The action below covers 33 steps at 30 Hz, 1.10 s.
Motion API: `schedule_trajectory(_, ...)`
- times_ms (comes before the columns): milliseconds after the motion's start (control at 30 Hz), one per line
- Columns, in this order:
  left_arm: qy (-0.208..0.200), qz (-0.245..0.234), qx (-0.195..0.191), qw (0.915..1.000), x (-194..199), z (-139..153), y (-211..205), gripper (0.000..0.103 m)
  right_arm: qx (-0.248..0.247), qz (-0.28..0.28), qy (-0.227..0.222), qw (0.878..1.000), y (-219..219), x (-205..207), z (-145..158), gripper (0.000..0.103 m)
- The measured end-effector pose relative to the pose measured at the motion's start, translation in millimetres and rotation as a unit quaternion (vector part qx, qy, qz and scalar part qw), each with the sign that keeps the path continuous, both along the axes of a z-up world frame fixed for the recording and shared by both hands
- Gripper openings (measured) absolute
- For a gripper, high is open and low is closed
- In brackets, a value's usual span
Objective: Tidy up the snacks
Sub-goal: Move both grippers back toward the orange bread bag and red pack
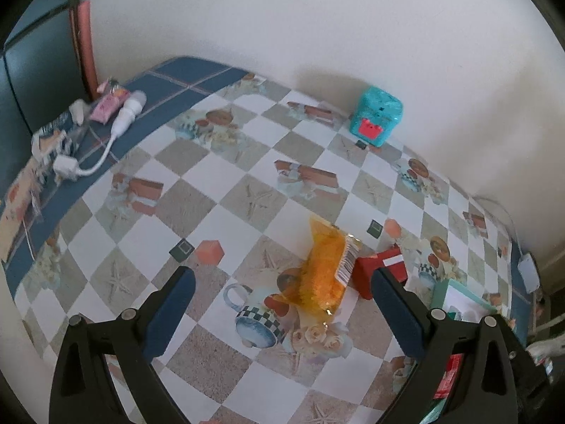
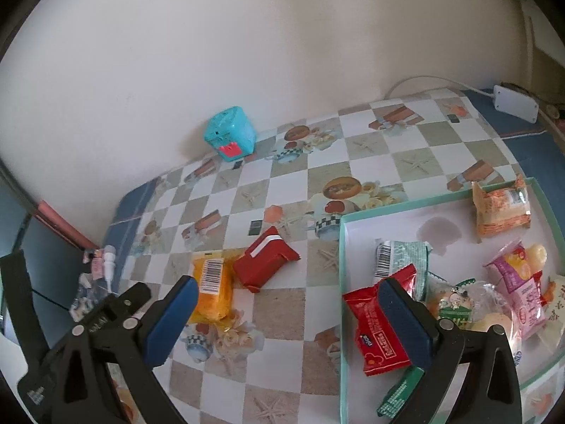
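We find left claw (image 1: pixel 282 279) spread wide, blue pads (image 1: pixel 169 314) well apart, nothing held between them, aimed forward and downward. We find right claw (image 2: pixel 287 298) likewise spread wide, blue pads (image 2: pixel 406 318) apart, empty, tilted downward. We note left claw's black frame (image 2: pixel 106 311) visible at lower left of right wrist view.

Black claw (image 1: pixel 282 286) frames, blue finger pads (image 2: pixel 169 321)

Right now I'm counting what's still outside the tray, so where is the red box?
The red box lies on the tablecloth outside the tray, left of its rim, touching the orange snack packet; both wrist views show it.
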<state>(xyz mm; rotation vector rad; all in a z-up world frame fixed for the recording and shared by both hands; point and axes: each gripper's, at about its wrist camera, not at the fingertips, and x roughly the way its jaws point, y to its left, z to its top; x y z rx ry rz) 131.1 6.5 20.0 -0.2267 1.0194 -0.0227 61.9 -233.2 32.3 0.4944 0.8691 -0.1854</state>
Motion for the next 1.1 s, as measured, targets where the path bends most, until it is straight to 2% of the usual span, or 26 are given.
schedule_trajectory(133, 0.009, 0.013, -0.007, 0.9998, 8, -6, 11, 0.099, -0.002, -0.001, 0.013, 1.000, 3, 10, -7, 0.101)
schedule_trajectory(267, 0.017, 0.018, -0.018, 0.9995, 18, -11, 22, 0.099, -0.012, 0.010, 0.027, 1.000, 12, 23, -16, 0.092)
schedule_trajectory(467, 0.023, 0.026, -0.031, 0.9989, 33, -17, 33, 0.099, -0.020, 0.020, 0.033, 0.999, 24, 42, -24, 0.091)
schedule_trajectory(733, 0.049, -0.004, -0.033, 0.9982, 48, -35, 12, 0.099, -0.049, 0.021, 0.059, 0.997, 33, 66, -42, 0.091)
schedule_trajectory(900, 0.054, -0.007, -0.028, 0.9982, 56, -39, 5, 0.099, -0.064, 0.019, 0.062, 0.996, 35, 79, -48, 0.091)
schedule_trajectory(1100, 0.068, -0.012, -0.039, 0.9968, 62, -51, -1, 0.099, -0.074, 0.018, 0.070, 0.995, 36, 89, -59, 0.090)
